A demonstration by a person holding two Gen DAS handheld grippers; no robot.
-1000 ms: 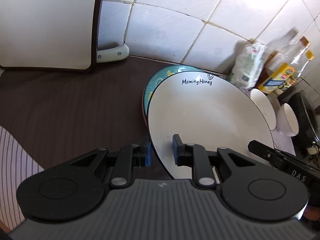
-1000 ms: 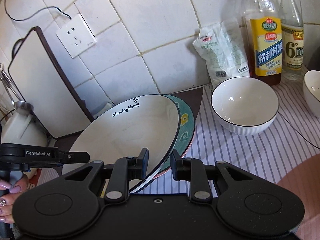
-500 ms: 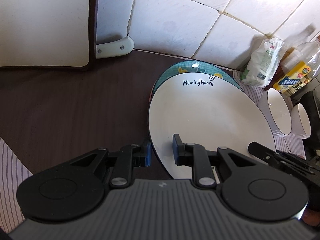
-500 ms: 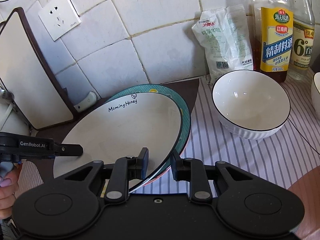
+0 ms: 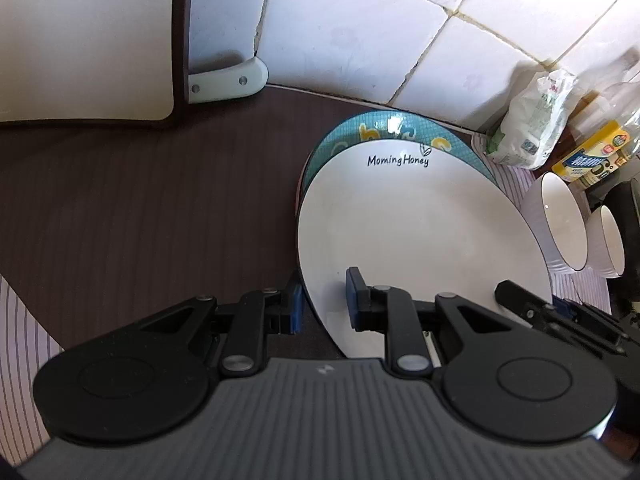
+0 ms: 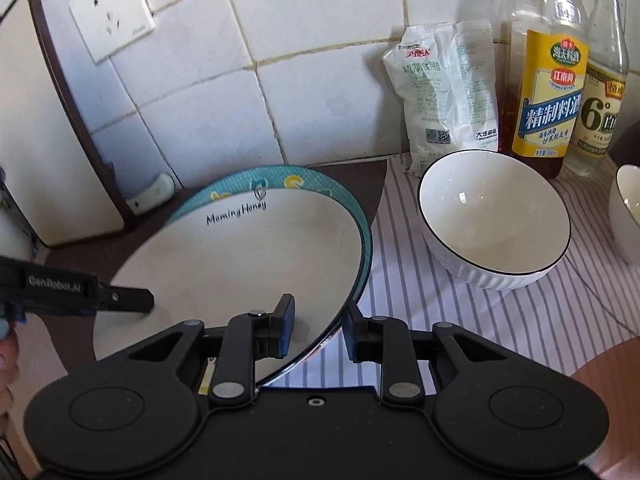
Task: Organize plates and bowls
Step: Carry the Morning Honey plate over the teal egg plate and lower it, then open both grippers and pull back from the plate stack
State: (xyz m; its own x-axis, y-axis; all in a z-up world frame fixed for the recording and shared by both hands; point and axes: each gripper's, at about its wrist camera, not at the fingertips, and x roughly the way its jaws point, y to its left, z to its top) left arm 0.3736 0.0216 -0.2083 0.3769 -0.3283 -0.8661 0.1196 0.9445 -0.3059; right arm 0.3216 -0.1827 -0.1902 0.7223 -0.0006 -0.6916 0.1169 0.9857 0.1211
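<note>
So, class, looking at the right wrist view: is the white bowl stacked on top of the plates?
No. The white bowl stands apart on the striped cloth, beside the white plate.

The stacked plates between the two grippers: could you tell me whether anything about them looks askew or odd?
Yes: the white plate sits off-centre on the teal plate, whose rim shows only along the far side.
</note>
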